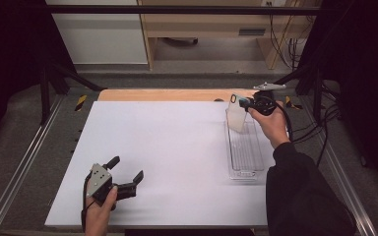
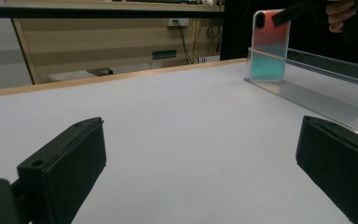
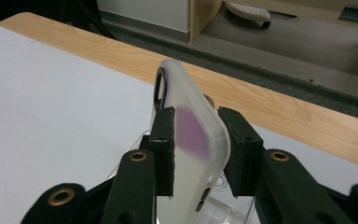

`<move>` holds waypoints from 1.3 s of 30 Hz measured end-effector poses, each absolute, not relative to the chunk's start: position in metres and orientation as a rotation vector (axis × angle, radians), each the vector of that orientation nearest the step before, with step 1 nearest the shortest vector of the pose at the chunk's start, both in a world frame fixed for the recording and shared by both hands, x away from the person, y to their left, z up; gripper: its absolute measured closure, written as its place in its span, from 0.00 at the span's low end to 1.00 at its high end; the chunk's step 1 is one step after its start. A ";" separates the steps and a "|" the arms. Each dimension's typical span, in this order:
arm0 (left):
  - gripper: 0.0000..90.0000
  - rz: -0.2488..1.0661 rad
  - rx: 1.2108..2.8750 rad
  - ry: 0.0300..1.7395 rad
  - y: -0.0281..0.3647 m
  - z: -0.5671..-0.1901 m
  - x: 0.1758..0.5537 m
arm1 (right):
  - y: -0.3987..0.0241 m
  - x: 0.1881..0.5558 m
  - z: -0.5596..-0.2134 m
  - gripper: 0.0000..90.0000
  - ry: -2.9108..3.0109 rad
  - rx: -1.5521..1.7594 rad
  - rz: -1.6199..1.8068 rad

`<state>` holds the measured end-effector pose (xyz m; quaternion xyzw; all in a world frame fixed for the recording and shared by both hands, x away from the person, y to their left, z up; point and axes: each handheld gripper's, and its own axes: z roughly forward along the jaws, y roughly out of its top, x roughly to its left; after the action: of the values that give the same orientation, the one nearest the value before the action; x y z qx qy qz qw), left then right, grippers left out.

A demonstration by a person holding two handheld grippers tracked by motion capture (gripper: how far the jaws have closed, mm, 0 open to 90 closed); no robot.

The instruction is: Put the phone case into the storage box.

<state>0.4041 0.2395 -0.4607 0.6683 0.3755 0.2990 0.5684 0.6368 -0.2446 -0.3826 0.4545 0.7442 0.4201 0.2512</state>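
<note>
A translucent frosted phone case [image 1: 236, 115] stands tilted at the far end of a clear ribbed plastic tray [image 1: 246, 152] on the right side of the white table top. My right gripper [image 1: 243, 103] holds it near its top edge. In the right gripper view the case [image 3: 191, 140] sits between the two black pads, which lie against both its faces, the camera hole upward. From the left gripper view the case [image 2: 270, 46] looks pink and teal, upright in the tray [image 2: 326, 105]. My left gripper [image 1: 126, 168] rests at the near left, jaws wide open [image 2: 200, 158], nothing between them.
The white sheet [image 1: 167, 147] covers most of the table, with a bare wooden strip [image 1: 167, 94] along its far edge. Metal rails run down both sides. Beyond the table are a floor, wooden furniture and hanging cables.
</note>
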 end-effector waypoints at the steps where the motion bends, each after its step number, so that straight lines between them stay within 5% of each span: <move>1: 0.01 0.703 1.569 0.882 0.240 -0.461 0.404 | -0.244 0.637 -0.383 0.74 2.016 1.243 1.138; 39: 0.01 0.709 1.555 0.894 0.241 -0.460 0.404 | -0.230 0.649 -0.393 0.64 1.917 1.258 1.097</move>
<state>0.4036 0.2410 -0.4600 0.6625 0.3810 0.3020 0.5698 0.6491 -0.2304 -0.3932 0.4729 0.7205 0.4123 0.2954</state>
